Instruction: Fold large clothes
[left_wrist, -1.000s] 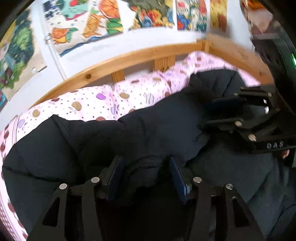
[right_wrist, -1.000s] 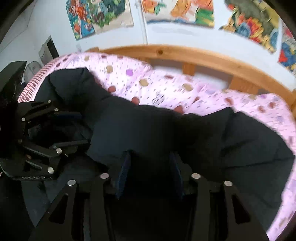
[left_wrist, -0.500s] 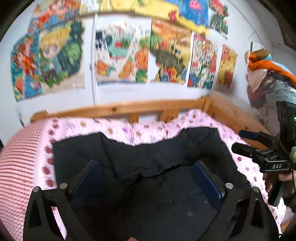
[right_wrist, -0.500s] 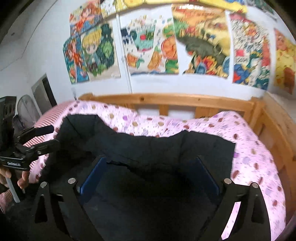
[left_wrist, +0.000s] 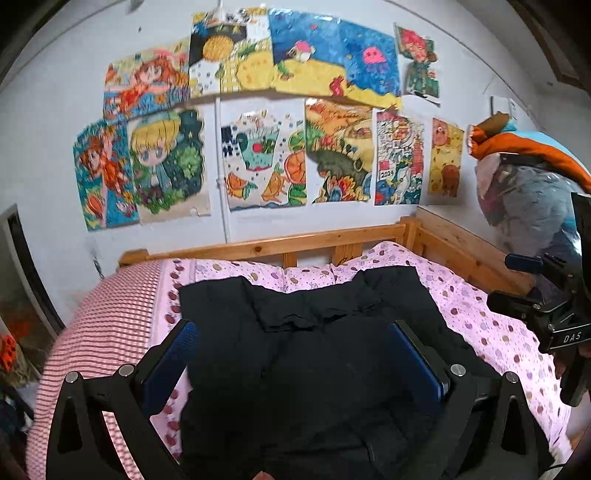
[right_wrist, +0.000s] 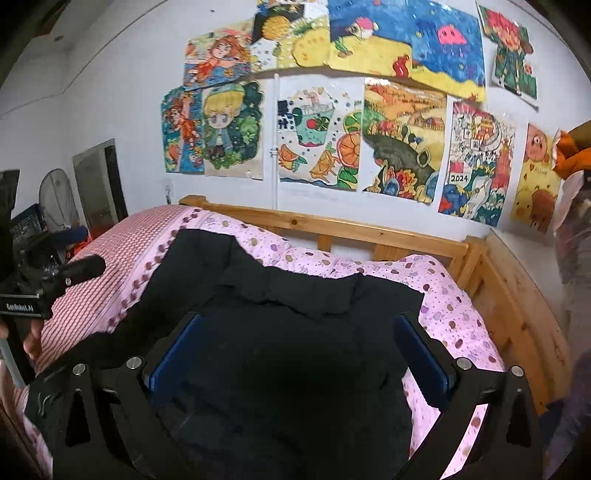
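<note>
Both grippers hang spread wide above the bed, nothing between them: left gripper (left_wrist: 291, 354), right gripper (right_wrist: 299, 350), jaws just opened. The black garment (left_wrist: 314, 332) lies folded on the pink spotted quilt (left_wrist: 491, 325).

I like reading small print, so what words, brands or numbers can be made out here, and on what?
"DAS": on the right gripper, seen from the left one.
"GenRobot.AI": on the left gripper, small but legible.
"2024": on a drawing on the wall.
Chinese characters on the turtle drawing: too small to read.
</note>
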